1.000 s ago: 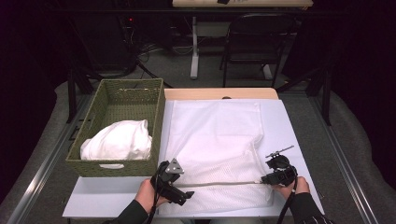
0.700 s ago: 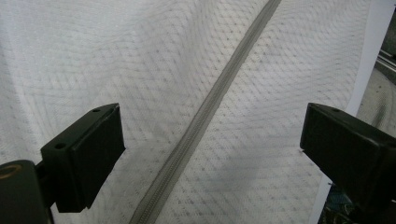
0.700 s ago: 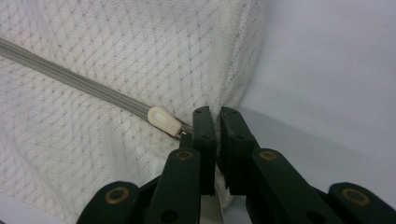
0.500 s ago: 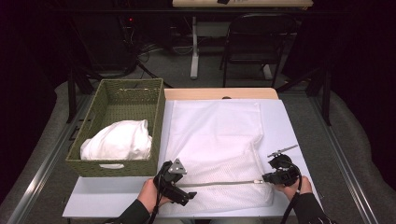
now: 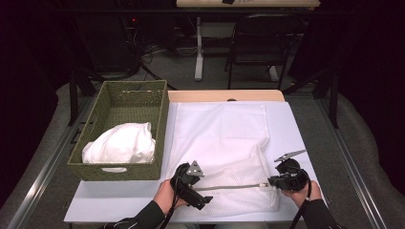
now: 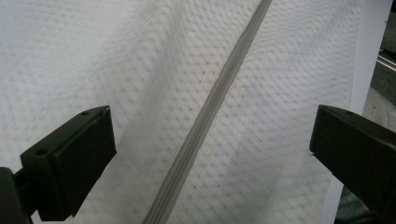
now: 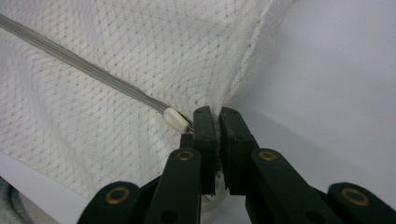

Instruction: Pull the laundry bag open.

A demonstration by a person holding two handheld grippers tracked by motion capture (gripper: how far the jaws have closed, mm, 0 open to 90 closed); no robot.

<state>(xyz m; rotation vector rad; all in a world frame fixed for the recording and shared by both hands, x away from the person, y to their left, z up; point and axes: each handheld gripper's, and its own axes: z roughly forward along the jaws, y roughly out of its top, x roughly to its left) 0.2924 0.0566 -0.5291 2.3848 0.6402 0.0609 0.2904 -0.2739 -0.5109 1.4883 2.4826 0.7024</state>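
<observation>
Woven green basket [image 5: 160, 129], beyond the left gripper [image 5: 191, 183], holds bunched white cloth [image 5: 122, 143]. Left jaws spread wide above the mesh bag [image 5: 229, 157]. Right gripper [image 7: 214, 116] clamps the bag's edge beside the grey zipper [image 7: 88, 70].
</observation>
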